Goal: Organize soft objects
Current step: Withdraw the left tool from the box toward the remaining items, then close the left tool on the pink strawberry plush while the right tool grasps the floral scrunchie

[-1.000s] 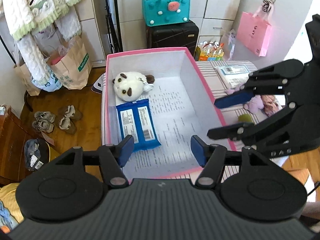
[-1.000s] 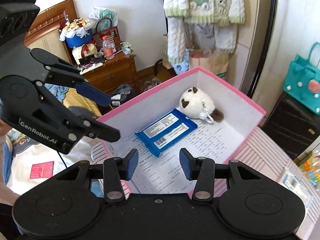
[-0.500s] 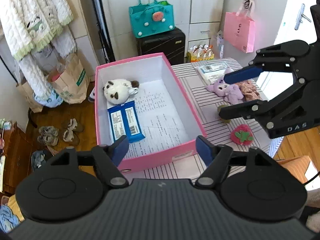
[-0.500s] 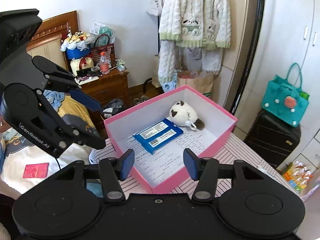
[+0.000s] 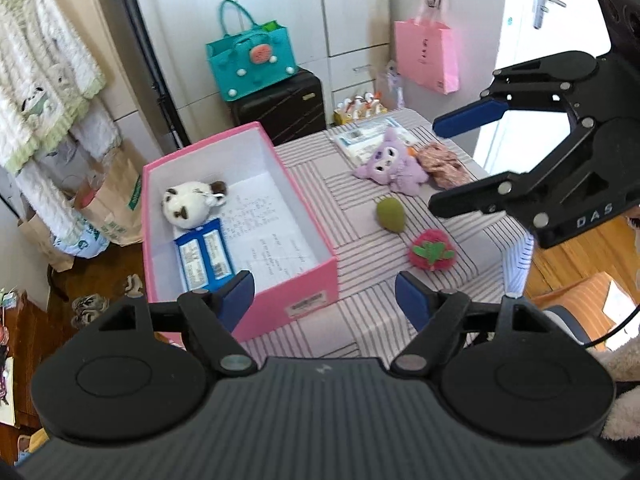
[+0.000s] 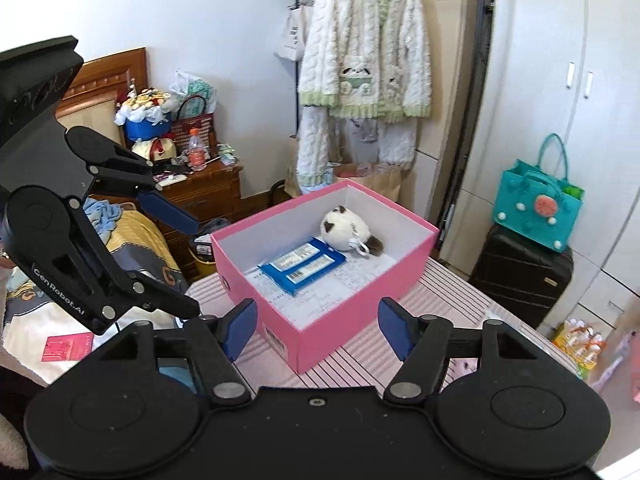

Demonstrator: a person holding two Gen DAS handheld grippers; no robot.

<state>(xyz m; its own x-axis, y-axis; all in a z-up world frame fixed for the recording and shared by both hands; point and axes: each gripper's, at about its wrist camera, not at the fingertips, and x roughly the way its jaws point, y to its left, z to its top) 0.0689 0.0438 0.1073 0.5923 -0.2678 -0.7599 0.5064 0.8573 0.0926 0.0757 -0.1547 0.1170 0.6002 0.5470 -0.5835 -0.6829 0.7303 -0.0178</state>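
Note:
A pink box (image 5: 316,268) stands on the striped table (image 5: 372,280), holding a white plush (image 5: 188,204) and a blue tissue pack (image 5: 204,258). To its right lie a purple plush (image 5: 394,166), a green plush fruit (image 5: 390,214), a red strawberry plush (image 5: 431,249) and a pink floral soft thing (image 5: 442,164). My left gripper (image 5: 325,298) hovers before the box's near corner, jaws opening, nothing between them. My right gripper (image 5: 438,164) hangs over the table's right side, jaws opening and empty. The right wrist view shows the box (image 6: 332,320), the right gripper (image 6: 318,328) and the left gripper (image 6: 192,264).
A white packet (image 5: 364,138) lies at the table's far edge. Behind stand a black suitcase (image 5: 280,104) with a teal bag (image 5: 252,64) on it, and a pink bag (image 5: 426,56) hangs. A cardigan (image 6: 364,60), nightstand (image 6: 200,192) and bed (image 6: 132,240) lie left.
Both grippers have drawn back and up from over the box, and their jaws have widened. The toys on the table have come into the left wrist view.

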